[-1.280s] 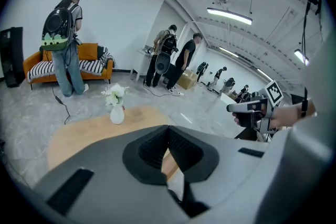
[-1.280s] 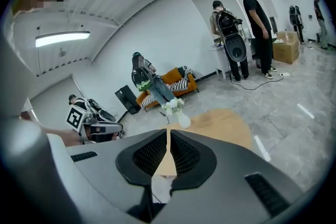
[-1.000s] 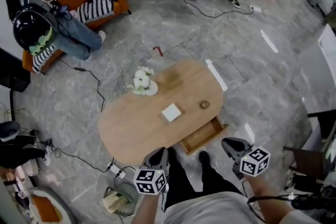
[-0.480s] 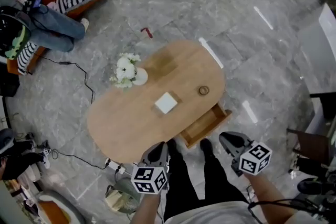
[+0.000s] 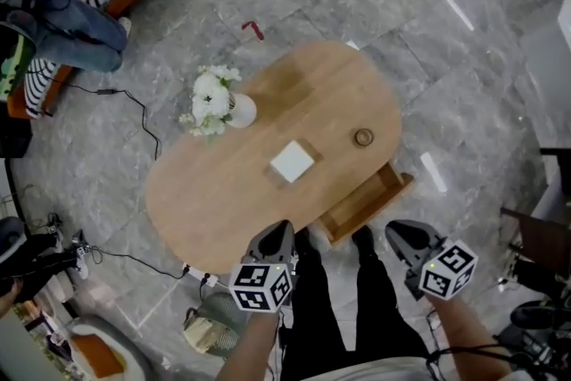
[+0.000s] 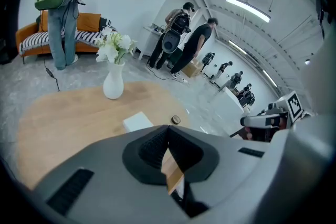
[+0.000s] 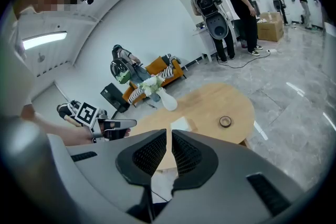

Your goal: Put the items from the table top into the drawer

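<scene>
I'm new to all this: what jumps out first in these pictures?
The oval wooden table in the middle of the grey floor, with a white vase of flowers at its far left, a white box at its centre and an open drawer on the near side. Below it, the left gripper and right gripper each carry a marker cube.

Beyond the left grey tongs (image 5: 277, 232) and right grey tongs (image 5: 401, 234) — marker cubes (image 5: 261, 285) showing black-and-white squares — a tan wooden oval table (image 5: 214, 201) is carrying a white square block (image 5: 293, 161), a brown ring (image 5: 363, 137) and a white vase (image 5: 243, 111).
</scene>
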`<state>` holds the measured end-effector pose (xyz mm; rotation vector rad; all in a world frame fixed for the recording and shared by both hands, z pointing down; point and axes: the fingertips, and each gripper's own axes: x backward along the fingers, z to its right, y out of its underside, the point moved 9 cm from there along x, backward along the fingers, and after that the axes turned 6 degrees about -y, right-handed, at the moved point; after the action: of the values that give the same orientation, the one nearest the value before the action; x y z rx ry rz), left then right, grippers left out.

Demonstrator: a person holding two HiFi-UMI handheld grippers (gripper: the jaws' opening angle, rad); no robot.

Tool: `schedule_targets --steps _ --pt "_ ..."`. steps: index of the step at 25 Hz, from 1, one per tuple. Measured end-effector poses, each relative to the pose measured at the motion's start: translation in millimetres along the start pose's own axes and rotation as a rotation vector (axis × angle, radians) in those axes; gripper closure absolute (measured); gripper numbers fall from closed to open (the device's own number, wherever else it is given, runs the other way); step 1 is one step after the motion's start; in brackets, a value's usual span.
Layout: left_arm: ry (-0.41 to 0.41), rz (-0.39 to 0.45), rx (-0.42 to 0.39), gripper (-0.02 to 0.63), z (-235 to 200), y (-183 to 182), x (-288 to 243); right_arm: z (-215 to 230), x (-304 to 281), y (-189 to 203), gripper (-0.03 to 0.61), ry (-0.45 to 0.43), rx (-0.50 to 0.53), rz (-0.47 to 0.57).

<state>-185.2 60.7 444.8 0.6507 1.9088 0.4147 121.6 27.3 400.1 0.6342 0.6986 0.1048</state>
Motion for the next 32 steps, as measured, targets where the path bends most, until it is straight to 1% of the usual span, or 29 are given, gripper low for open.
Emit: schedule_targets --steps 5,12,17,20,23,27,30,32 --pt "-0.025 -0.017 0.013 0.611 -24.0 3.7 -29.8 2.1 -22.4 6.6 0.534 -0.013 -0.002 -0.015" --pt "-0.035 -0.061 0.017 0.596 -43.9 22.1 -71.9 13.6 -45.4 25.3 0.534 -0.041 -0.019 -0.019" --pt "-0.017 -0.128 0.022 0.556 -66.9 27.2 -103.4 17.5 -62.1 43.3 0.534 -0.045 -0.043 -0.039" --pt "-0.009 -0.164 0.035 0.545 -77.8 30.9 -123.0 20.6 -71.3 54.5 0.534 -0.049 -0.057 -0.053" --pt "0.012 -0.207 0.084 0.522 -85.5 38.6 -142.0 25.2 -78.6 63.6 0.534 -0.053 -0.067 -0.063" --pt "0.039 -0.258 0.185 0.494 -92.5 53.0 -165.9 33.5 -88.2 69.8 0.534 -0.052 -0.078 -0.065" --pt "0.037 -0.272 0.241 0.479 -97.4 59.4 -179.3 38.1 -95.9 71.5 0.534 -0.053 -0.085 -0.061" --pt "0.054 -0.263 0.317 0.471 -100.0 61.3 -186.3 39.6 -99.8 72.0 0.534 -0.054 -0.089 -0.057"
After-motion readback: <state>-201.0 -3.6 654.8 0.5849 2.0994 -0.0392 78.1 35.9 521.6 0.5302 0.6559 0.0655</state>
